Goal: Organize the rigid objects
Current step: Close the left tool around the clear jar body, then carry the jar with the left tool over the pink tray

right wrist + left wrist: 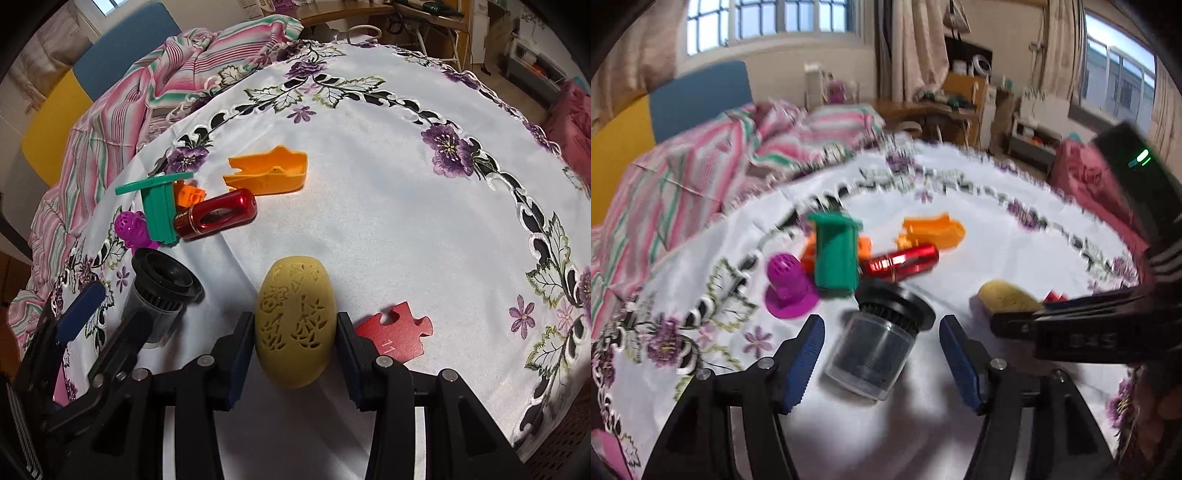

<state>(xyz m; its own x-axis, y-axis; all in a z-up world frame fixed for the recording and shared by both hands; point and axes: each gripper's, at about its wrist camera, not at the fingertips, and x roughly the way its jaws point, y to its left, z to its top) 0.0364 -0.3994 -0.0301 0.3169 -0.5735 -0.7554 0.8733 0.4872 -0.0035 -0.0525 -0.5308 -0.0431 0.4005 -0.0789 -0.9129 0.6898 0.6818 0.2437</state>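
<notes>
The left wrist view is smeared with motion blur, so fine detail on the cloth [979,236] and on the cluster of toys is hard to read there. The left gripper [882,328] has its jaws wide, one blue pad on each side of the filter [875,339], a clear cup with a black pleated collar lying on its side; neither pad touches it. From the right wrist view that same gripper [110,314] cuts off the filter's [162,291] lower half. The right gripper [295,332] has its jaws closed in on the egg [295,321], a yellow carved shell standing on end, both pads against its flanks; in the left view the egg [1008,295] is half hidden behind the right gripper's finger. Just right of it lies a red puzzle piece [395,332], partly covered by the finger, stamped "11". Farther back, grouped together: a red tube [218,214] on its side, with lettering near its cap too small to read, a green bin [159,206], an orange block [190,195] mostly hidden behind them, a purple strainer [131,229] cut off by the bin, and an orange boat [269,171] a little apart.
</notes>
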